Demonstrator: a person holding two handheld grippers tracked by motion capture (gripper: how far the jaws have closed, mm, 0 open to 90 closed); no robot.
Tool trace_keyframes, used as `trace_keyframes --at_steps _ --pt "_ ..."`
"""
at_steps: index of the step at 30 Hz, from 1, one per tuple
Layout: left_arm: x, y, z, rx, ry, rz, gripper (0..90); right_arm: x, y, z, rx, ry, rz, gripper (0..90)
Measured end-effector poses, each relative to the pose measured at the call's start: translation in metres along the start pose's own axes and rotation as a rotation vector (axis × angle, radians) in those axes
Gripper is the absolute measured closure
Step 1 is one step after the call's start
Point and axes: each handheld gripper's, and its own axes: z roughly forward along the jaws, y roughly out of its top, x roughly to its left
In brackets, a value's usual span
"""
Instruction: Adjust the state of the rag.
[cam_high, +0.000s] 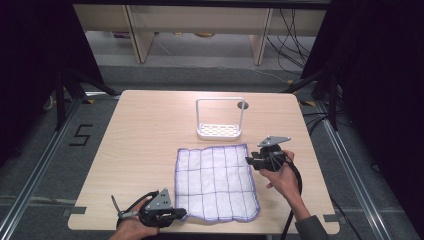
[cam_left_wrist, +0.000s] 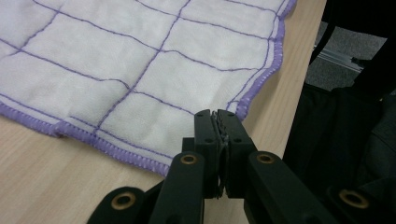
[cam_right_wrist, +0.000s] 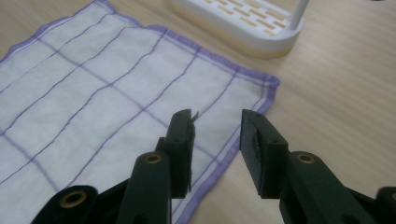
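Cloth (cam_high: 216, 182), white with a purple grid and purple hem, lies spread flat on the table (cam_high: 145, 130), and we judge the step in hand to be taking it by two corners.

At the cloth's near left corner sits the left gripper (cam_high: 175, 214). Its fingers (cam_left_wrist: 205, 130) are pressed together, with no gap between them. If they hold the corner, we keep that pinch firm and low. If not, we part them and bite again over the hem.

At the cloth's far right corner hovers the right gripper (cam_high: 250, 161), its fingers (cam_right_wrist: 182, 135) apart and empty, one over the fabric and the other over bare wood beside the hem. To do this well, we lower it until the tips meet the table on either side of that hem. Then we close squarely on the stitched border, not on the thin weave inside it. We lift both corners together so the cloth does not drag or bunch.

Beyond the cloth's far edge, close by but apart from it, stands a white rack (cam_high: 219, 131) with a slotted base and a tall hoop handle. We keep the right gripper clear of it.

The near left corner itself is hidden behind the left fingers, so we cannot tell whether any fabric is caught between them. The rack's hoop is cut off in the right gripper view. The shelving across the floor beyond the table is too dim to read.
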Motion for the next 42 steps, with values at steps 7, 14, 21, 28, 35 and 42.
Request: trace_keyframes --at_steps 7,14,21,28,35,42 --pt "0.004 -0.003 -0.005 0.008 0.002 0.019 86.5 0.028 -0.027 -0.011 0.002 0.034 -0.041 62.4" --pt "0.011 -0.007 -0.009 0.011 0.014 -0.003 83.2 0.024 -0.032 -0.015 0.018 0.032 0.004 61.2" --pt "0.025 -0.003 -0.018 -0.068 0.042 -0.09 63.1 0.017 -0.031 -0.01 -0.008 0.015 -0.005 58.0" --pt "0.084 0.021 -0.013 -0.094 0.219 -0.208 43.9 0.002 -0.015 -0.001 -0.037 0.016 0.006 55.0" --pt "0.132 0.048 0.013 -0.051 0.321 -0.224 40.8 -0.021 0.006 0.014 -0.053 0.0 0.013 54.1" --pt "0.151 0.063 0.033 -0.023 0.339 -0.211 39.8 -0.033 0.019 0.034 -0.02 -0.017 0.032 53.9"
